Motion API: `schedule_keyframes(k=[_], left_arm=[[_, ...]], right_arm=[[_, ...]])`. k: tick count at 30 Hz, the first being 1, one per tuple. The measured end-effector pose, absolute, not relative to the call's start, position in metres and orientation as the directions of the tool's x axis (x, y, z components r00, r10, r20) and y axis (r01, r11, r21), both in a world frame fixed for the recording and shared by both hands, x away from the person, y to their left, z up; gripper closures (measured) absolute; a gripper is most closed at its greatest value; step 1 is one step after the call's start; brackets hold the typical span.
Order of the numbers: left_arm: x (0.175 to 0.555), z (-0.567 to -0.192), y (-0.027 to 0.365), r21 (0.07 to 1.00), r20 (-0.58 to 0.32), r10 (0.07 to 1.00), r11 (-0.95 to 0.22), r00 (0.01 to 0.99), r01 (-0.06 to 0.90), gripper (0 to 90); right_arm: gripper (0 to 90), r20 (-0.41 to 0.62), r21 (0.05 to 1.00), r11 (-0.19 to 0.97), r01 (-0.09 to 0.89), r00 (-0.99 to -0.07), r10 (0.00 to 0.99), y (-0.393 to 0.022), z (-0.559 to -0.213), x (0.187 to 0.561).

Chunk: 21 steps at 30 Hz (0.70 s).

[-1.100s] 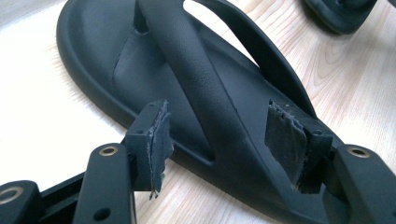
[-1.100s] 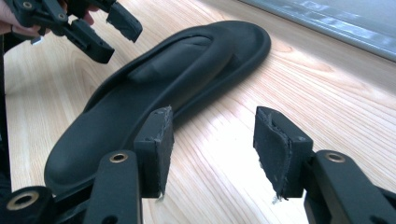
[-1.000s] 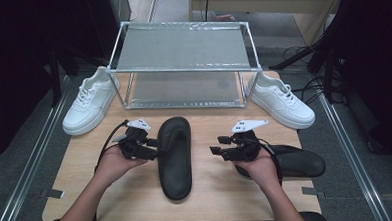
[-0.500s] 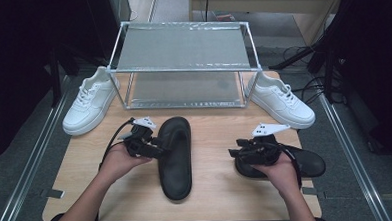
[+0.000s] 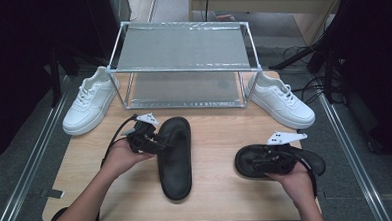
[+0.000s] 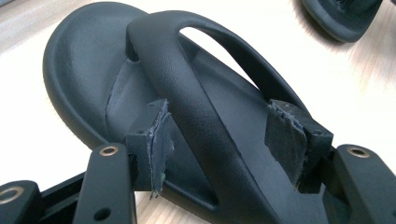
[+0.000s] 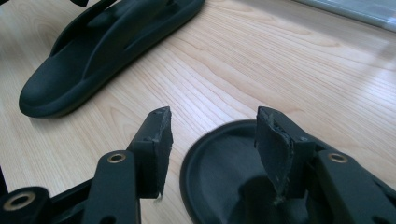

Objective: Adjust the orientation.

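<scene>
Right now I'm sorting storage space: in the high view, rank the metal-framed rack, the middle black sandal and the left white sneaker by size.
1. Metal-framed rack, clearly largest.
2. Middle black sandal and left white sneaker: about alike; the sandal lies nearer the camera, so I won't rank them.

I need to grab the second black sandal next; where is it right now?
In the high view the second sandal lies on the table near its right edge, under the right gripper, in front of the right white sneaker.
</scene>
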State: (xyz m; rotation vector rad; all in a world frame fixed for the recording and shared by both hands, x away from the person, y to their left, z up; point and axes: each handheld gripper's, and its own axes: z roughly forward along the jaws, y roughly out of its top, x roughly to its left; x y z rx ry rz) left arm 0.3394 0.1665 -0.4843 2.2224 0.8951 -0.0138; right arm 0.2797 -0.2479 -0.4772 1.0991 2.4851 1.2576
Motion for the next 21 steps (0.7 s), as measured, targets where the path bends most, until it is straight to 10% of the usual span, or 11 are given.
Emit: schedule_keyframes(k=[21], left_arm=[[0.350, -0.483, 0.156, 0.625, -0.265, 0.576, -0.508, 0.773, 0.593, 40.5]], right_arm=[[47.8, 0.146, 0.745, 0.349, 0.568, -0.650, 0.746, -0.295, -0.481, 0.257]])
